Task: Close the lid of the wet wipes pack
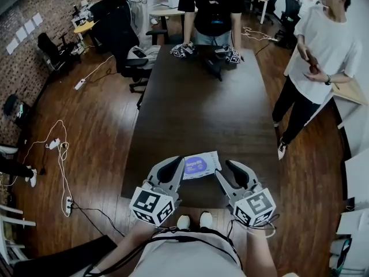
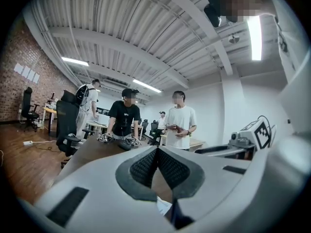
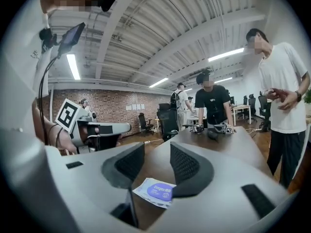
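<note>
The wet wipes pack (image 1: pixel 200 165) is white with a purple oval on top and lies flat near the front edge of the dark table (image 1: pixel 196 108). The oval looks flat against the pack. My left gripper (image 1: pixel 174 164) hovers just left of the pack and its pads meet, holding nothing. My right gripper (image 1: pixel 232 167) hovers just right of the pack, open. In the right gripper view the pack (image 3: pixel 156 191) lies below and between the open jaws of my right gripper (image 3: pixel 156 153). The left gripper view shows my left gripper (image 2: pixel 156 154) shut, with only a white corner of the pack (image 2: pixel 163 207) below.
A person in black (image 1: pixel 210 10) stands at the table's far end with two other grippers (image 1: pixel 184 51) lying there. A person in white (image 1: pixel 320 56) stands by the right side. An office chair (image 1: pixel 138 59) and floor cables (image 1: pixel 57 149) are to the left.
</note>
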A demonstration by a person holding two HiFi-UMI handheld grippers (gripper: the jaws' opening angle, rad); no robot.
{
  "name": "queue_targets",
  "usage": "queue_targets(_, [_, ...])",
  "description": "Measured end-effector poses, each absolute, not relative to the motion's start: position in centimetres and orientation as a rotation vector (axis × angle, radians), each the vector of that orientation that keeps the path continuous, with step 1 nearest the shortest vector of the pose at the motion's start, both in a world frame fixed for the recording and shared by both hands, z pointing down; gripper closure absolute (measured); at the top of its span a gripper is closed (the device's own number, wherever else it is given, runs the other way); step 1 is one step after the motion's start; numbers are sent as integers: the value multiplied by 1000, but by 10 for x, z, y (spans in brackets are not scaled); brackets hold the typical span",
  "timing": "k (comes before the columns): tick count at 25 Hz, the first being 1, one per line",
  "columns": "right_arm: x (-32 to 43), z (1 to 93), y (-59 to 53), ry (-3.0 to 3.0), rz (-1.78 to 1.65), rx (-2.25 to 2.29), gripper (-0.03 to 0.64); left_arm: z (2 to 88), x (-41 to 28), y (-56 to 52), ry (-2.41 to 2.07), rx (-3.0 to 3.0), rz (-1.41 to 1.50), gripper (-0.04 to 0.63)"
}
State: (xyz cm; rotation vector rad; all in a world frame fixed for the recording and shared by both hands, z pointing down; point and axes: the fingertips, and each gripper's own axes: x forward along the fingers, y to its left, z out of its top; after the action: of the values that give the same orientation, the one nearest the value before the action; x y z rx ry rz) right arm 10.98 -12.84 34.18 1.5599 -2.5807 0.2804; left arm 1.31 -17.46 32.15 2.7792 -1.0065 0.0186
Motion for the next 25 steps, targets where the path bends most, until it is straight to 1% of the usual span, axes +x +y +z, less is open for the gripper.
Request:
queue_targets(10, [111, 326, -117, -2558, 229, 1627, 450, 311, 16, -165, -962, 2809, -7, 594])
queue_targets(11, [112, 326, -116, -2553, 225, 1636, 479, 311, 16, -164, -959, 2810, -9, 594])
queue_targets(12, [111, 326, -115, -2547, 223, 1643, 494, 311, 15, -164, -956, 2811, -11, 594])
queue_targets(13, [110, 327, -114, -2542, 223, 1649, 494, 311, 13, -162, -954, 2812, -13, 594])
queue_targets(16, [104, 327, -111, -2529, 215, 1661, 528, 311, 6, -159, -947, 2816, -18, 594])
queue_targets(21, [97, 324, -104, -2507, 197, 1703, 609, 311, -4, -154, -922, 2821, -26, 594])
queue_targets(25, [90, 326, -98, -2482, 194, 1731, 609, 314, -13, -148, -892, 2828, -28, 594])
